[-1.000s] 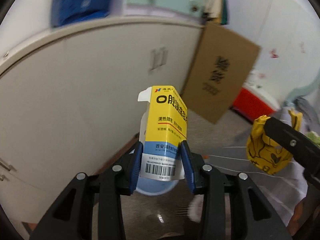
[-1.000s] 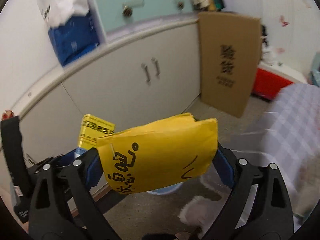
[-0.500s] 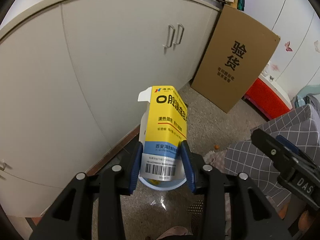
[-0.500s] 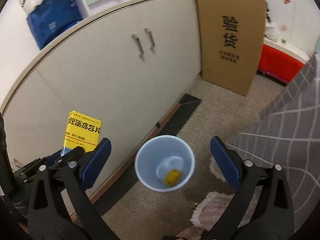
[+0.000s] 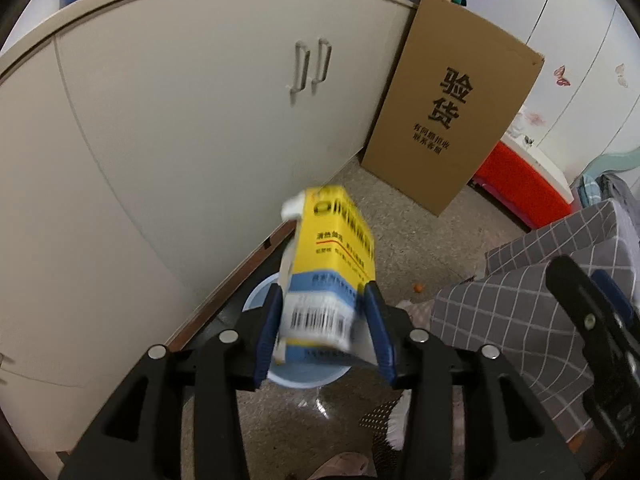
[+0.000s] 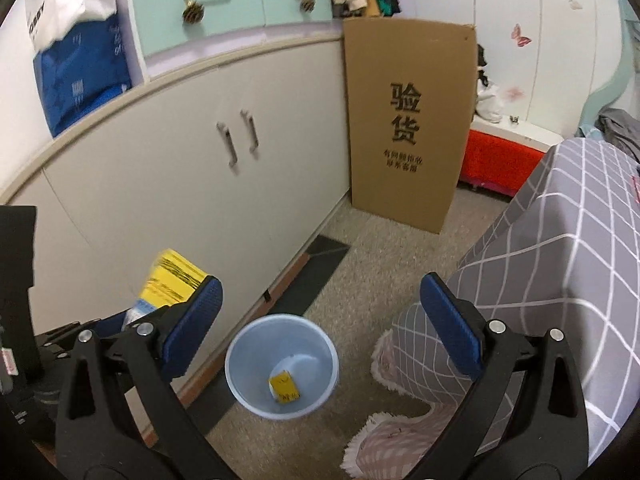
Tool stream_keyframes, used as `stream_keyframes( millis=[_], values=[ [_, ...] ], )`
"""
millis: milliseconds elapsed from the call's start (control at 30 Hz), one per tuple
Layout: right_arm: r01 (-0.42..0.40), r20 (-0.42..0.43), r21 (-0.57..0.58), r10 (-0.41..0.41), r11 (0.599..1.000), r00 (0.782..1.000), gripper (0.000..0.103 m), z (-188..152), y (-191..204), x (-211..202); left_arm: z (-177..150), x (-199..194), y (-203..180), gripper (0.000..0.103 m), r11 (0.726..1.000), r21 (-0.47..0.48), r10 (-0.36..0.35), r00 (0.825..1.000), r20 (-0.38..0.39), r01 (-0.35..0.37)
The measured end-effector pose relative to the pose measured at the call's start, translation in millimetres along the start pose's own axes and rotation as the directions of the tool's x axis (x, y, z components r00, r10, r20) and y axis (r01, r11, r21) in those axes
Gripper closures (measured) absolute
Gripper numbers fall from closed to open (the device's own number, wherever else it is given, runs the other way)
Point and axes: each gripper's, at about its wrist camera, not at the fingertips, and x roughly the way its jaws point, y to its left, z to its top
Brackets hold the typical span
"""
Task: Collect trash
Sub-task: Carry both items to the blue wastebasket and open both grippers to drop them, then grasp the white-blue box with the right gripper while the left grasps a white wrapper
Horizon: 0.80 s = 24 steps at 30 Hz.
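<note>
Your grippers hang over a speckled floor beside a long beige cabinet. A cardboard sheet leans at 1 o'clock. The pale bin stands below, holding a yellow scrap. The right gripper is wide apart, empty. The left gripper has just been opening; the yellow box, blurred, stands between its pads, long axis toward 12 o'clock.

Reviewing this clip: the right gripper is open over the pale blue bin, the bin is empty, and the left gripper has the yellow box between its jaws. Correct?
Not quite. The pale blue bin is not empty: the right wrist view shows a yellow packet lying at its bottom. The rest stands: the right gripper is open above it, and the yellow box sits between the left gripper jaws, which have just been opening.
</note>
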Motion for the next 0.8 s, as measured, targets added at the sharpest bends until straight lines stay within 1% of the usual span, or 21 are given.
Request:
stream_keyframes(
  millis=[33,67,100,167,233,300,433,533,633,800],
  values=[
    [0.001,0.008,0.005,-0.001,1.0,1.0,0.006,1,-1,-2,3,0,-2,0.045,1.0,0.006,0.006,1.0,0.012,-0.007],
    [0.002,0.012,0.007,-0.002,1.0,1.0,0.006,1,-2,-3,6,0,-4,0.02,1.0,0.009,0.019,1.0,0.02,-0.019],
    [0.003,0.011,0.008,-0.003,1.0,1.0,0.006,1,-2,-4,7,0,-4,0.014,0.999,0.009,0.033,0.999,0.035,-0.033],
    [0.005,0.004,0.008,-0.005,1.0,1.0,0.006,2,-3,-4,9,-1,-2,0.014,0.998,0.0,0.067,0.997,0.041,-0.067],
    [0.006,-0.004,0.007,-0.006,1.0,1.0,0.006,1,-3,-6,9,-2,2,0.014,0.998,-0.028,0.064,0.997,0.031,-0.063],
    [0.005,-0.002,0.006,-0.005,1.0,1.0,0.006,1,-2,-9,6,-8,7,0.014,0.997,-0.062,0.055,0.998,0.038,-0.053],
    [0.004,0.005,0.006,-0.004,1.0,1.0,0.006,2,-1,-21,1,-26,10,0.014,0.996,-0.071,0.06,0.996,0.061,-0.055],
    [0.001,0.022,0.006,-0.001,1.0,1.0,0.006,4,-1,-36,-5,-49,7,0.014,0.996,-0.065,0.064,0.993,0.095,-0.058],
    [-0.005,0.048,0.005,0.005,1.0,0.999,0.006,8,-2,-57,-9,-74,3,0.014,0.997,-0.068,0.046,0.99,0.13,-0.038],
    [-0.013,0.112,0.021,0.011,1.0,0.994,0.006,13,-11,-102,-19,-122,-10,0.014,0.998,-0.061,0.011,0.978,0.208,0.002]
  ],
)
